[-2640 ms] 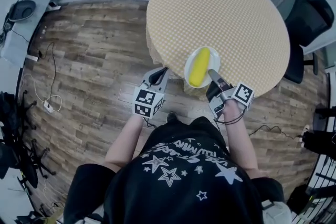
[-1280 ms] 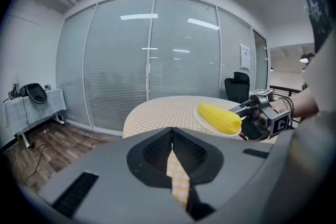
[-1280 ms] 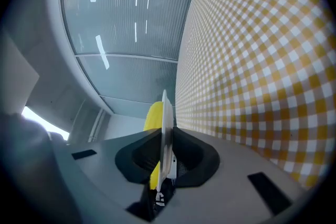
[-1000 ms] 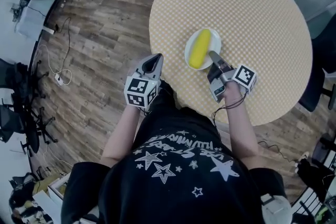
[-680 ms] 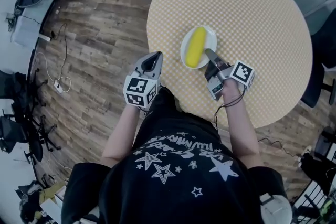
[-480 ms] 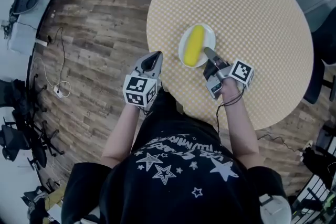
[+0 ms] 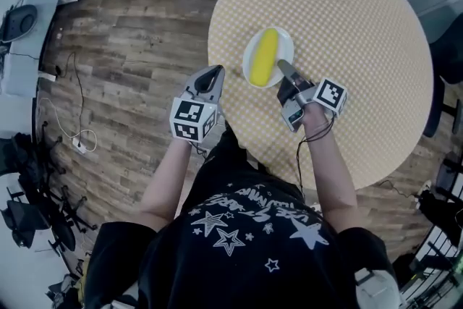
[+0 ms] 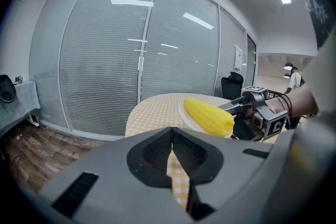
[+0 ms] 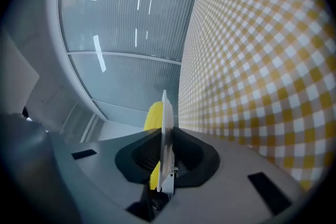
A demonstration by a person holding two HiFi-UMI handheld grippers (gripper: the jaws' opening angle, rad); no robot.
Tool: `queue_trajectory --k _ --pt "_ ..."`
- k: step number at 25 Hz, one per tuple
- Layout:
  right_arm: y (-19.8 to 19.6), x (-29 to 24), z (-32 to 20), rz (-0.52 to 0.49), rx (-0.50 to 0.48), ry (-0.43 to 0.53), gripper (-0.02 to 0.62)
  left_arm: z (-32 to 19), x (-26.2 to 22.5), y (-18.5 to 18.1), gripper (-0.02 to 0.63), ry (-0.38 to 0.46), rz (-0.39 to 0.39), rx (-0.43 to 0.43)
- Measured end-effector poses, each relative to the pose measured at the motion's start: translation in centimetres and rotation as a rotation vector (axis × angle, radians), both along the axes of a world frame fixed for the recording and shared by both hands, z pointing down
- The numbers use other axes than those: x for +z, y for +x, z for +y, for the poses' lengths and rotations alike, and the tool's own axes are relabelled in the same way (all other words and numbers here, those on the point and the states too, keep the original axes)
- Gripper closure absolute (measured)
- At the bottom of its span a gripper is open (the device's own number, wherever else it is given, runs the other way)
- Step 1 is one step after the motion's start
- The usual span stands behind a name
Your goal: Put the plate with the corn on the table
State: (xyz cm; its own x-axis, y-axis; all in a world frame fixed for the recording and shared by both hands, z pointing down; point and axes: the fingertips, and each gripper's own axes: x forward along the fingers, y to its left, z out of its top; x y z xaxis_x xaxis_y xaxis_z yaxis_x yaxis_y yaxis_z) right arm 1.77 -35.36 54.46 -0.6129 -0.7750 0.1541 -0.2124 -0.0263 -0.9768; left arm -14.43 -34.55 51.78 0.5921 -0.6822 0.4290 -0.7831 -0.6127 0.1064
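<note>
The head view looks steeply down from above the person onto the round table and the floor. The left gripper view sits off the table's edge and faces level across it. The right gripper view sits close over the table, rolled sideways. All three share the plate and corn.

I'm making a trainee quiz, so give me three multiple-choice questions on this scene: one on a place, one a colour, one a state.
1. The corn lies: A on the plate B in a bowl C on a tray
2. The table cover is: A plain blue B yellow-white check C red stripes
3. The left claw is: A wide open B shut on a cup C shut, empty
A, corn rests on the white plate; B, checks cover the table; C, its jaws meet with nothing between.
</note>
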Motion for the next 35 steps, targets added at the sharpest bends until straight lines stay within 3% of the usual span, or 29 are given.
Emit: queue_trajectory --k 21,35 --pt "-0.8 4.8 -7.9 0.077 0.080 -0.087 0.543 -7.4 2.4 -2.8 0.598 -0.048 0.014 0.040" --pt "-0.5 6.7 -9.8 0.040 0.167 -0.171 0.543 -9.1 3.3 -3.9 0.598 -0.059 0.007 0.066"
